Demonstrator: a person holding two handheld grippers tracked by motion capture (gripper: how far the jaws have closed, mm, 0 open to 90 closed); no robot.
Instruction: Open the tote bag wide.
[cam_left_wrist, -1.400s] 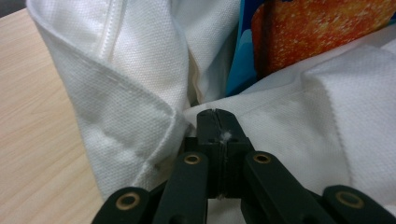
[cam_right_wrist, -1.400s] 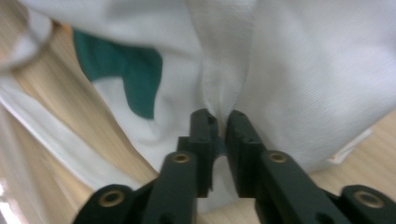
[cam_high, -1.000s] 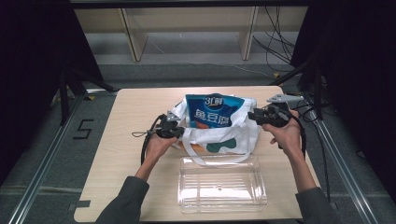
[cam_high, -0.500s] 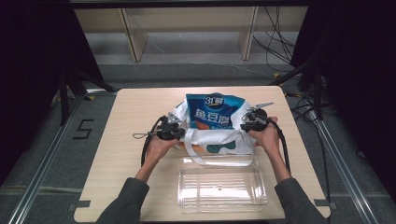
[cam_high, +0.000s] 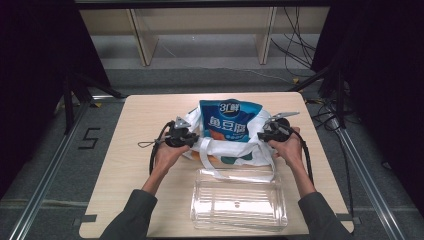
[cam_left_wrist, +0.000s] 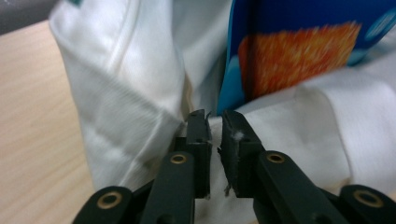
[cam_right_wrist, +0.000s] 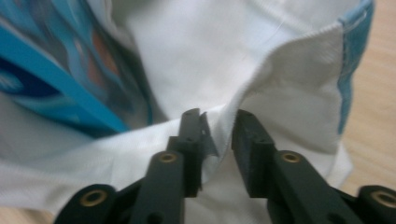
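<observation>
While the white cloth tote bag (cam_high: 220, 147) with its blue snack packet (cam_high: 229, 120) sits mid-frame, the left gripper (cam_left_wrist: 214, 122) pinches its rim; the right gripper (cam_right_wrist: 218, 122) straddles the opposite rim, jaws slightly parted.

bag (cam_high: 220, 150) white, teal print | packet (cam_high: 229, 120) blue, orange patch, white lettering | tongs (cam_left_wrist: 214, 122) black | table (cam_high: 135, 150) pale wood

blue packet (cam_high: 228, 121) in white bag (cam_high: 235, 147)
</observation>
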